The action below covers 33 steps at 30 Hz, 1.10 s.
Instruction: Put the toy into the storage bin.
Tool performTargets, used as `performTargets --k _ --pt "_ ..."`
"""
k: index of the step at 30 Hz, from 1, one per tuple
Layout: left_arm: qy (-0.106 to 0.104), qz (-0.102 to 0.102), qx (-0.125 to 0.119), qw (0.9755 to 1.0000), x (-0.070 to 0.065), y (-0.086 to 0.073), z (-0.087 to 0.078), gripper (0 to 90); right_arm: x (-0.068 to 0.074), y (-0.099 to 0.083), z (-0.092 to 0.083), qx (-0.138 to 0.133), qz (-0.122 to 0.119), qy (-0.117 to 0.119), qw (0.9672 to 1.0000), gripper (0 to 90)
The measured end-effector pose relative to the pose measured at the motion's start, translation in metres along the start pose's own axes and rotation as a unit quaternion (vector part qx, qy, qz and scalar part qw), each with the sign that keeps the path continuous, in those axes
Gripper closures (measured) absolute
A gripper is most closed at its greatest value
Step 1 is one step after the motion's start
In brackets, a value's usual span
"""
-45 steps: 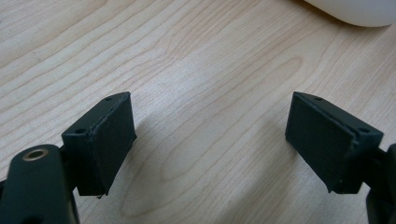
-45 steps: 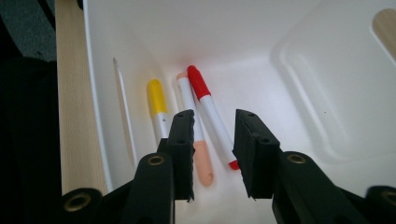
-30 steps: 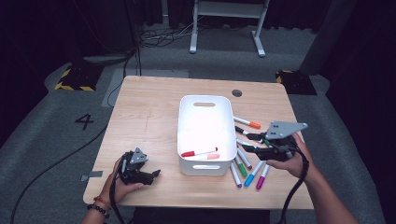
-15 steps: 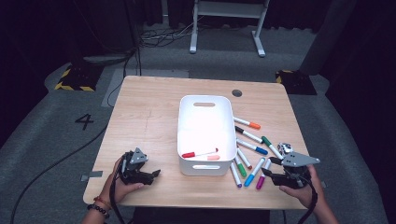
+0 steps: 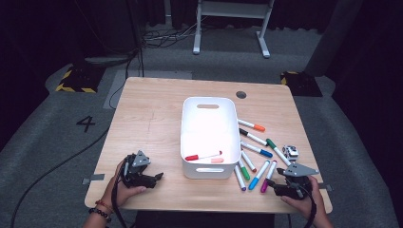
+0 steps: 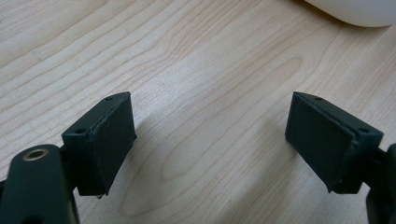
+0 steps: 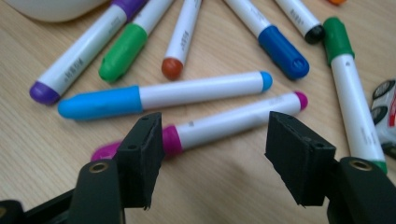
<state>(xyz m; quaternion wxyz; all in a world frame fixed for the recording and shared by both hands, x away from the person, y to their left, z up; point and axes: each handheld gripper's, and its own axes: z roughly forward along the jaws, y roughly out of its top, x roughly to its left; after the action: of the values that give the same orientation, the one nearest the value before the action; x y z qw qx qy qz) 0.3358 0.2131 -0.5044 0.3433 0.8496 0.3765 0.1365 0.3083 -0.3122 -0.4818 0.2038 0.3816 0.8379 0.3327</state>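
The right gripper (image 7: 212,154) is sitting low in the frame of its own view, its jaws having just been opening and now standing spread, with nothing pinched. The magenta marker (image 7: 219,123) is lying just beyond the tips, running across the gap between them without touching either pad. Its long axis is slanting from lower left to upper right, with the magenta cap at the lower left, partly hidden behind the left jaw, and the small magenta end at the upper right.

Just above it, the light blue marker (image 7: 163,94) is lying almost parallel, close beside it. Farther up, the purple marker (image 7: 79,51), green marker (image 7: 126,49), brown marker (image 7: 182,37) and dark blue marker (image 7: 271,35) are fanning out, and a small toy car (image 7: 385,112) is sitting at the right edge.

In the high view, the right gripper (image 5: 280,187) is resting at the lower right of the table (image 5: 152,114), the markers lying between it and the white bin (image 5: 209,107), where a red marker (image 5: 203,156) is lying. The left gripper (image 5: 154,178) is sitting at the lower left, its jaws spread wide over bare wood.
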Motion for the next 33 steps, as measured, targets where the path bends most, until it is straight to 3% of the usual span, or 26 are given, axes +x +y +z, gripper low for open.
performTargets --k 3,5,8,12,14,17,19,24,26,29,33 --pt "0.0 0.0 0.0 1.0 0.0 0.0 0.0 16.1 -0.002 -0.007 -0.001 0.004 0.017 -0.003 0.9998 37.5" --pt "0.0 0.0 0.0 1.0 0.0 0.0 0.0 16.0 -0.004 -0.009 -0.004 -0.01 0.032 0.004 0.9994 37.7" --pt "0.0 0.0 0.0 1.0 0.0 0.0 0.0 16.1 -0.003 -0.004 -0.007 -0.029 0.04 0.007 0.9987 37.0" --pt "0.0 0.0 0.0 1.0 0.0 0.0 0.0 16.0 0.003 0.003 0.002 -0.032 0.036 -0.003 0.9988 35.4" --pt "0.0 0.0 0.0 1.0 0.0 0.0 0.0 16.1 0.005 0.004 0.008 -0.029 0.039 -0.009 0.9988 34.3" --pt "0.0 0.0 0.0 1.0 0.0 0.0 0.0 16.1 0.006 0.004 0.012 -0.032 0.046 0.0 0.9984 34.4" --pt "0.0 0.0 0.0 1.0 0.0 0.0 0.0 16.0 0.006 0.005 0.012 -0.026 0.041 -0.009 0.9988 34.6" --pt "0.0 0.0 0.0 1.0 0.0 0.0 0.0 16.0 0.006 0.001 0.01 -0.025 0.056 -0.004 0.9981 35.0" --pt "0.0 0.0 0.0 1.0 0.0 0.0 0.0 16.0 0.006 -0.002 0.01 -0.02 0.05 -0.009 0.9985 34.7" --pt "0.0 0.0 0.0 1.0 0.0 0.0 0.0 16.1 0.002 -0.01 0.009 -0.011 0.045 -0.027 0.9986 33.9" --pt "0.0 0.0 0.0 1.0 0.0 0.0 0.0 16.1 -0.008 -0.025 -0.001 0.001 0.067 -0.023 0.9975 34.9"
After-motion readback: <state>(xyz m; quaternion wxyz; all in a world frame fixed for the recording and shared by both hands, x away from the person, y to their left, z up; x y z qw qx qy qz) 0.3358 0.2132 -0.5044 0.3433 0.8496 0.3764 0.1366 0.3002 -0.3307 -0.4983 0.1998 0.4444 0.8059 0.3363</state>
